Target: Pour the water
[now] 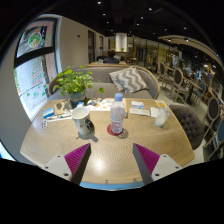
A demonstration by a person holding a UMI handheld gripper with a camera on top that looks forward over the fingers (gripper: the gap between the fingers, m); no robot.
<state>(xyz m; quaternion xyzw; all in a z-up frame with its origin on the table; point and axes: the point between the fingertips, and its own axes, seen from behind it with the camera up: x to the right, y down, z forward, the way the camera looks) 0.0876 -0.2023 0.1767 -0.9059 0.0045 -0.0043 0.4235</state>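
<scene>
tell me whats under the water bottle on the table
The water bottle stands on a small dark red coaster on the wooden table. The coaster's middle is covered by the bottle. The gripper is open, well short of it.

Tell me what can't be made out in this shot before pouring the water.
- Gripper view: the water level in the bottle is too small to read.
- Gripper view: the inside of the mug is hidden by its own wall.
- Gripper view: the small things around the plant pot are too small to name.
- The gripper is open, with nothing between its fingers.
</scene>
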